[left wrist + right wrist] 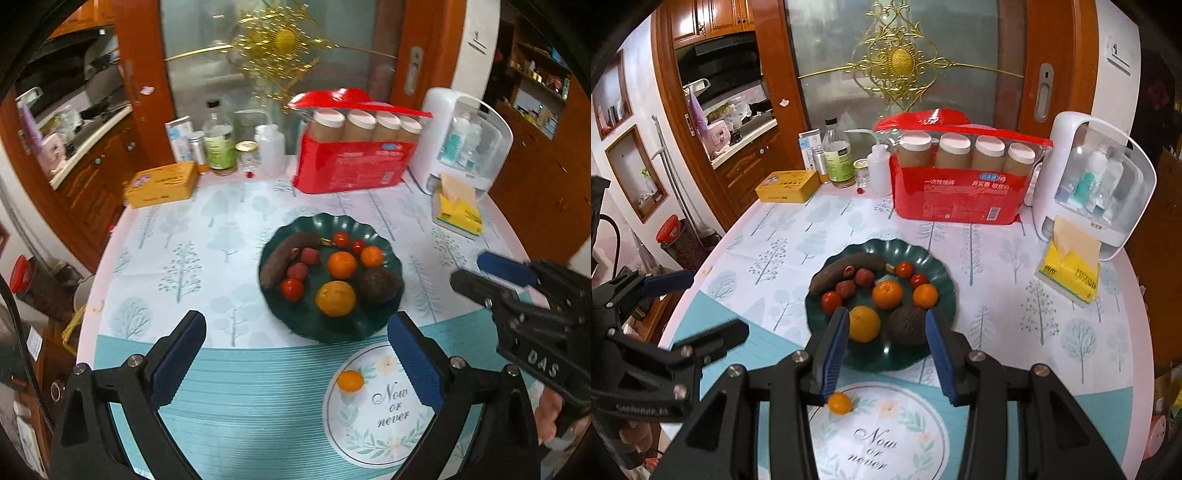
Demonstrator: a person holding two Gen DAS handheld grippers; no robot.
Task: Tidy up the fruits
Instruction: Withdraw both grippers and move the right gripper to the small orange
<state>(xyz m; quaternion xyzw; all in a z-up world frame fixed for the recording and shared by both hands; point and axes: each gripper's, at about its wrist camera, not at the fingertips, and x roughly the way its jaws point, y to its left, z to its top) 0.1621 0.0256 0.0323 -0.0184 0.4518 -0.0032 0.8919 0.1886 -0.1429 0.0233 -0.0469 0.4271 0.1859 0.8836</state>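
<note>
Green scalloped plate (942, 295): oranges, cherry tomatoes, lychees, avocado. White plate (384, 439), lettered "Now or never": one small orange (351, 381). Left gripper (295, 360) and right gripper (886, 354): fingers open, empty, above the counter (221, 387).

The dark green plate (942, 291) looks like glossy plastic with a fluted rim, and the avocado (906, 325) on it has a rough, matt skin beside the smooth, shiny orange (863, 323). A smooth printed cloth with a ribbed teal band covers the desk (236, 387). Each gripper (886, 354) is matt black plastic with ridged blue pads (839, 354) and bright metal screws; the red pack (964, 199) is glossy film.
</note>
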